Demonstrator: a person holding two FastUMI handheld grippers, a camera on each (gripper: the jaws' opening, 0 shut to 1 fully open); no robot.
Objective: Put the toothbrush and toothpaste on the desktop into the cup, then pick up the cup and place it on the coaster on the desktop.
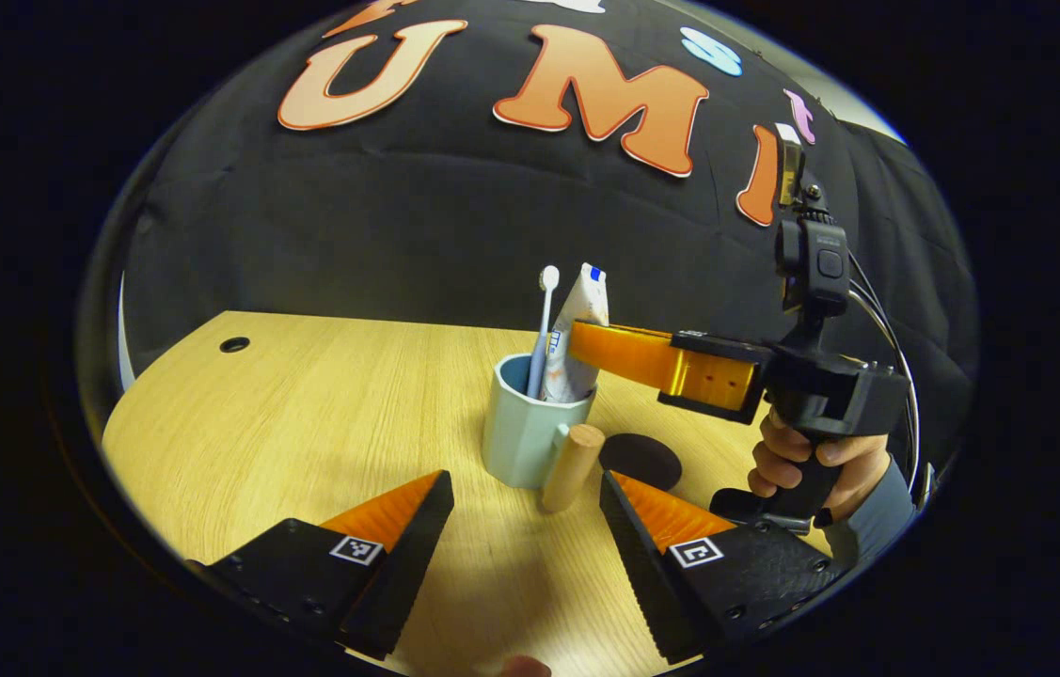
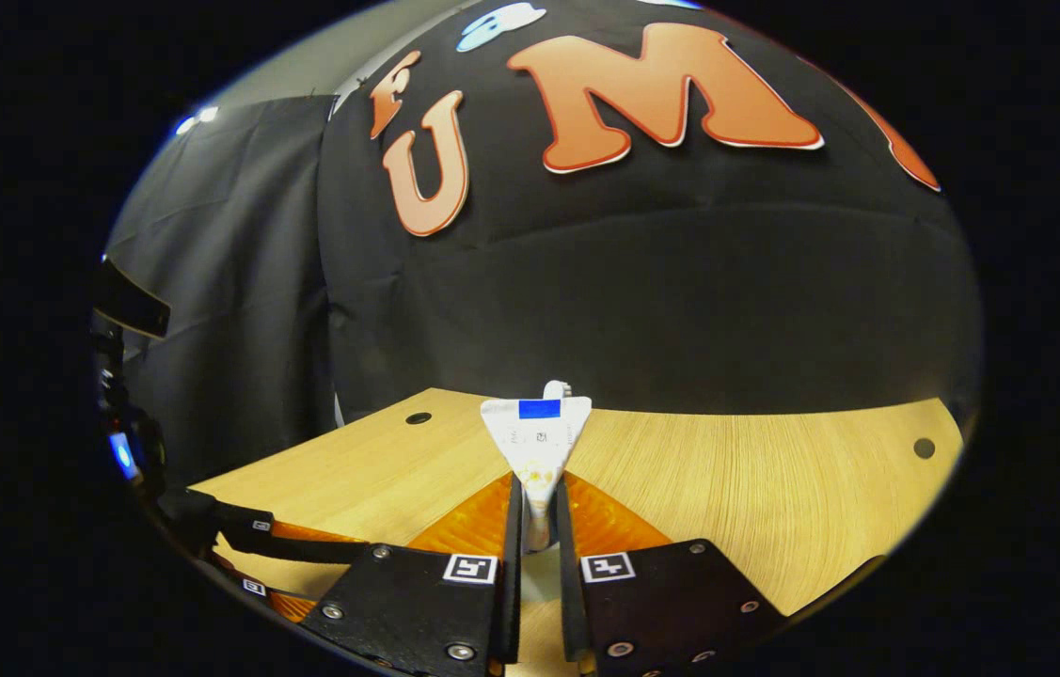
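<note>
Pinching the white crimped toothpaste tube [image 2: 537, 451] between my right gripper [image 2: 537, 527] fingers, its lower end down in the pale blue faceted cup [image 1: 520, 432].
My left gripper [image 1: 522, 512] hangs spread just before the cup's round wooden handle [image 1: 573, 467]; its view shows the white toothbrush [image 1: 544, 324] upright inside, the dark round coaster [image 1: 642, 461] beside, on grained light wood desktop [image 1: 304, 414].

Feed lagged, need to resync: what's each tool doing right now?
Left tool: open, holding nothing, low over the desk before the cup.
Right tool: shut on the toothpaste, which stands in the cup.
</note>
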